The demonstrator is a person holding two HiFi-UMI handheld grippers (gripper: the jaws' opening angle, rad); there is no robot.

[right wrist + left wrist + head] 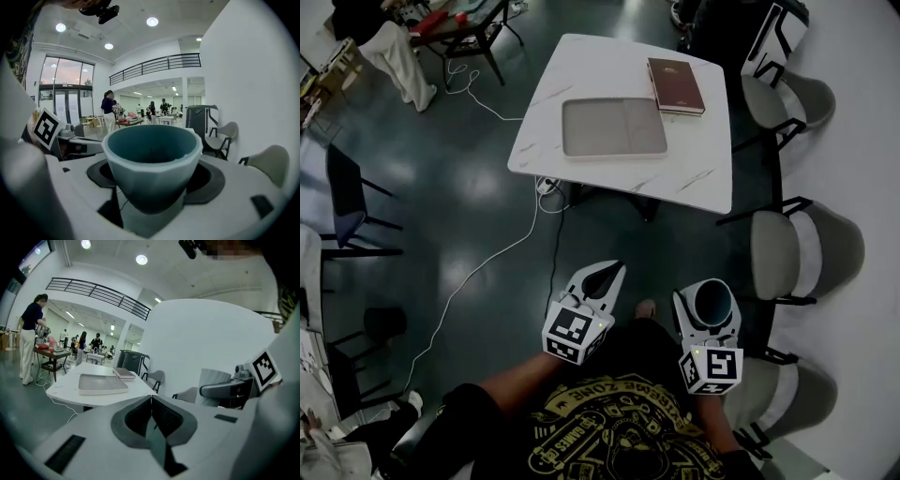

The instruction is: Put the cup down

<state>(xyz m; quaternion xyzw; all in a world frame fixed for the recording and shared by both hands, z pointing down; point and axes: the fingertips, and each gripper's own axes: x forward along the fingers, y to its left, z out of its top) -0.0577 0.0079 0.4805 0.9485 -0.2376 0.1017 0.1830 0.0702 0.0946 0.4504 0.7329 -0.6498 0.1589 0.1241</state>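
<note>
A teal, faceted cup with a pale rim point(152, 159) is gripped upright, its mouth facing up, between the jaws of the right gripper point(154, 180), whose dark pads are pressed against its two sides. In the head view the cup point(713, 302) is seen in the right gripper point(711, 292) close in front of the person's black printed shirt point(623, 422), above the dark glossy floor point(469, 187) and well apart from the white marble-patterned table point(619, 178), so it is not yet set down. The left gripper point(605, 278) is held beside it at about the same height, and its jaws are pressed together with nothing between them, as is shown in the left gripper view point(151, 401). On the table point(61, 390) a flat, grey-beige rectangular tray point(612, 127) is laid, and a closed brown book point(675, 84) is placed just beside the tray's far right corner; both are also seen in the left gripper view, the tray point(102, 383) in front and the book point(124, 373) behind it. Grey-seated chairs with black frames point(787, 253) are lined up along the white wall at the right. A white cable point(487, 267) is trailed across the floor from under the table. In the background of the left gripper view a person in a dark top and white trousers point(29, 343) is seen standing at a small dark table.
</note>
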